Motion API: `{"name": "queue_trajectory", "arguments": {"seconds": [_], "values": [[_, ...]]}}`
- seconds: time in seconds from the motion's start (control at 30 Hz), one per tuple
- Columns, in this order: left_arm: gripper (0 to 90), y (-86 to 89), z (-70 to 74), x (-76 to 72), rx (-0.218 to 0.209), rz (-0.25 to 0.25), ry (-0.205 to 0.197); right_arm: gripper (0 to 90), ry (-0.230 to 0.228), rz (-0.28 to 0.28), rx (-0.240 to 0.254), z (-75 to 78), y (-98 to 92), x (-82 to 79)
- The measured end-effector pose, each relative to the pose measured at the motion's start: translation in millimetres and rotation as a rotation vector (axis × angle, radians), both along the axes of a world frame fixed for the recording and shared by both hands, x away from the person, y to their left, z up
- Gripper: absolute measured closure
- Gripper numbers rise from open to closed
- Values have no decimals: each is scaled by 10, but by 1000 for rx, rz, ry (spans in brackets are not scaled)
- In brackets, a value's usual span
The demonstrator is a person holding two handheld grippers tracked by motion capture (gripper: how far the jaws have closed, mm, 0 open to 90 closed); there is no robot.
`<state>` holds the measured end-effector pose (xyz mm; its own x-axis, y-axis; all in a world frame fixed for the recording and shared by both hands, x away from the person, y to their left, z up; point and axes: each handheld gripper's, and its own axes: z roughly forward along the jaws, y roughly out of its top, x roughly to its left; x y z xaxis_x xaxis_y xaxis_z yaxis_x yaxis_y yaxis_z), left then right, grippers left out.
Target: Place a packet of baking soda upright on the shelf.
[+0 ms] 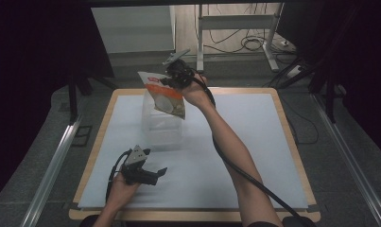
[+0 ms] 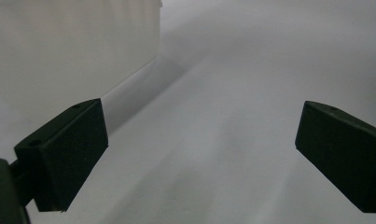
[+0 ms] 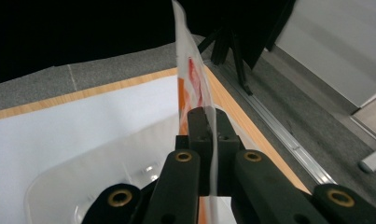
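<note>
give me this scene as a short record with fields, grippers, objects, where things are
surface: white table top with a wooden rim
left gripper: jaws open, holding nothing, low over the near left of the table
right gripper: jaws shut on the edge of a snack bag, raised above the table
container: clear plastic bin, directly below the bag
bag: orange and white print, hanging from the jaws

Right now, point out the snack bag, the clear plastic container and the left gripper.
snack bag (image 1: 165,98): high view, its printed front.
clear plastic container (image 1: 163,135): high view, its near wall.
left gripper (image 1: 156,175): high view, between its open fingertips.
</note>
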<state>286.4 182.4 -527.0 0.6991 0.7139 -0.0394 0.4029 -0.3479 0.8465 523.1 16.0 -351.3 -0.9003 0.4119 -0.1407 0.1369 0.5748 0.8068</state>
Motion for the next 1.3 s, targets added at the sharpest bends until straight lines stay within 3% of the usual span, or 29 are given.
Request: {"name": "queue_trajectory", "arguments": {"seconds": [0.2, 0.3, 0.4, 0.5, 0.6, 0.73, 0.93, 1.03, 1.17, 1.3], "values": [[25, 1, 1, -1, -2, -1, 0, 891, 3, 20, 4, -110, 230, 1], [25, -1, 2, -4, -1, -3, 1, 891, 10, 27, 24, -176, 284, 6], [24, -3, 6, -8, 0, -6, -2, 890, 24, 20, 14, -274, 303, 20], [24, -5, 5, -9, -4, -4, -1, 888, 46, -2, -2, -428, 272, 52], [25, -5, 4, -7, -4, -3, 0, 886, 68, -24, 49, -477, 170, 98], [25, -14, 2, -6, 0, -5, 0, 882, 63, -81, 13, -509, 52, 147], [24, -23, 0, -8, 1, -3, 0, 868, 68, -96, 1, -531, 19, 140], [24, -19, 2, -10, 2, -3, -1, 803, 72, -108, -16, -513, 19, 139], [24, -12, 1, -5, 3, -1, 0, 735, 71, -105, -3, -484, -26, 128], [24, -25, 0, -8, 5, -2, 1, 601, 78, -109, 12, -459, -66, 108]]}}
